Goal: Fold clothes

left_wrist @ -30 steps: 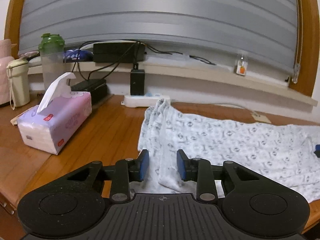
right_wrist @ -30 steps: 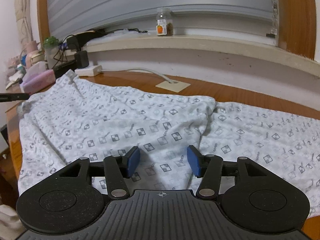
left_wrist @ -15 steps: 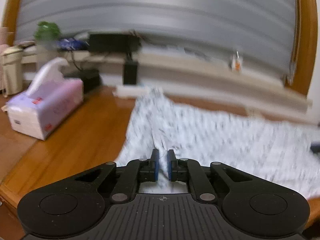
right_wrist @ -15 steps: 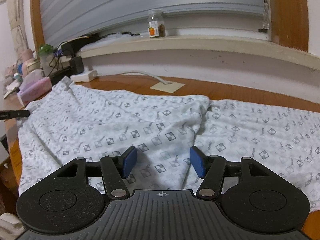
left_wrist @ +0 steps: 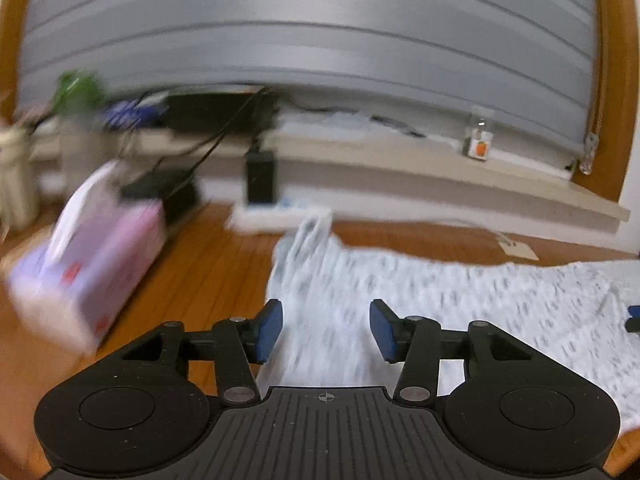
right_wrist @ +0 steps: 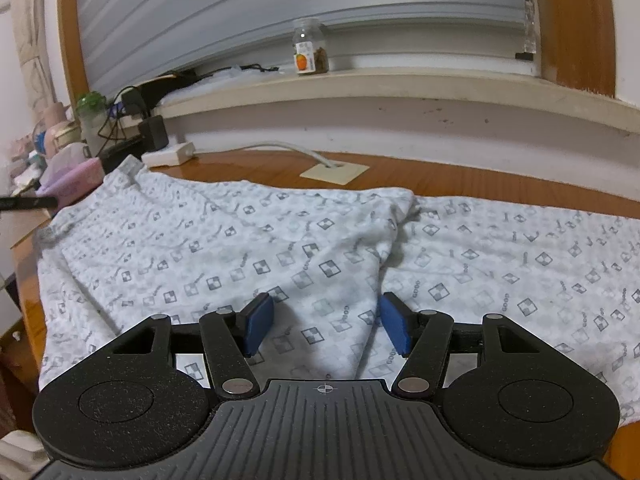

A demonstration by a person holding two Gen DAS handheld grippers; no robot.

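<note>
Lying spread over the wooden tabletop (right_wrist: 460, 172) is a pair of white pyjama trousers (right_wrist: 248, 240) printed with small grey squares. The waist end points toward the left side, near a pink tissue pack (left_wrist: 92, 256), and the legs run off to the right. A soft ridge of cloth rises in the middle, where one layer lies over the other.

The left gripper (left_wrist: 325, 330) hangs above the left end of the trousers with its jaws wide apart. Its blue pads (left_wrist: 269, 330) hold nothing, and the cloth shows between them. This view is blurred, so I cannot tell if the pads touch the cloth or are a little over it.

The right gripper (right_wrist: 325, 326) is over the middle of the trousers, just beside the ridge. Its jaws are also spread wide and hold nothing. The printed cloth lies flat between the two blue pads (right_wrist: 256, 326).

Behind the trousers, at the back of the tabletop, a white power strip (right_wrist: 168, 154) rests with its cable running to a small square plate (right_wrist: 334, 172) on the wood. A black adapter (right_wrist: 154, 132) stands near it, with dark cables around. On the window sill (right_wrist: 400, 84) above stands a small glass jar (right_wrist: 310, 46) with an orange picture on its label. Grey blinds (right_wrist: 248, 4) cover the window, inside a brown wooden frame. A bottle with a green lid (right_wrist: 92, 118) stands at the far left.
</note>
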